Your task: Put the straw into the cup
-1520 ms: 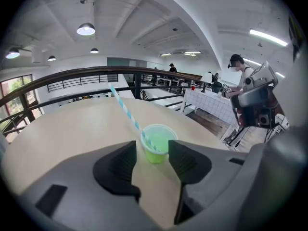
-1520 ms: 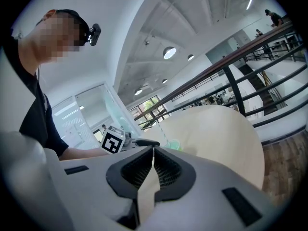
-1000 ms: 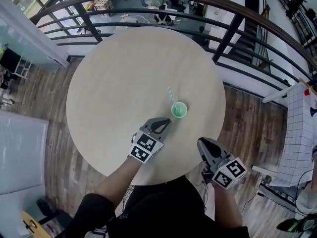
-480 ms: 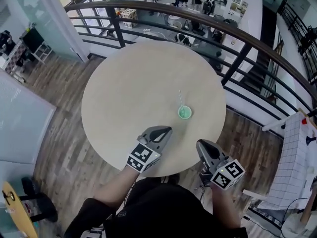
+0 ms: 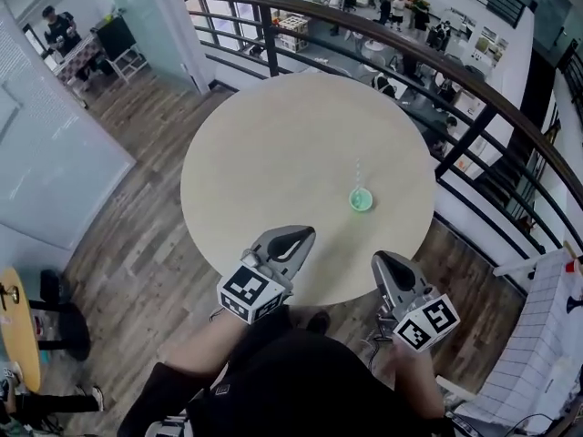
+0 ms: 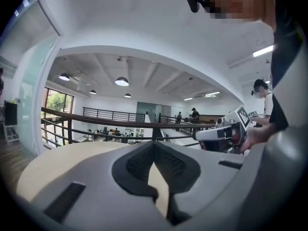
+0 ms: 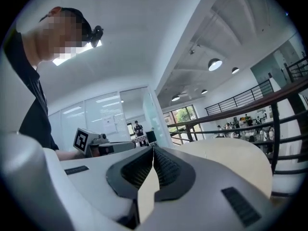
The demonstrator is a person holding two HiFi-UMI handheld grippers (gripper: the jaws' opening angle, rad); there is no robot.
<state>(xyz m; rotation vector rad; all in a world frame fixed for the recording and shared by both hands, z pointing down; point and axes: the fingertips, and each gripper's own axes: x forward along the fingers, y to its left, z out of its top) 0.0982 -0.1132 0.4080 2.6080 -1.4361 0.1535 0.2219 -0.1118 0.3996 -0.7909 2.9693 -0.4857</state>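
A small green cup stands on the round beige table, right of its middle. A thin pale straw stands in the cup and leans toward the far side. My left gripper hangs over the table's near edge, well short of the cup, shut and empty. My right gripper is beside it, off the near edge, shut with nothing held. In the left gripper view the jaws meet, and the right gripper shows at the right. In the right gripper view the jaws meet too.
A dark curved railing runs behind and to the right of the table, over a lower floor with people. Wooden floor surrounds the table. A glass wall stands at the left. A black stool base sits at the lower left.
Both grippers have risen and drawn back from the cup toward the table's near edge. The view has pulled away, so the table looks smaller. The cup with the straw has stayed put.
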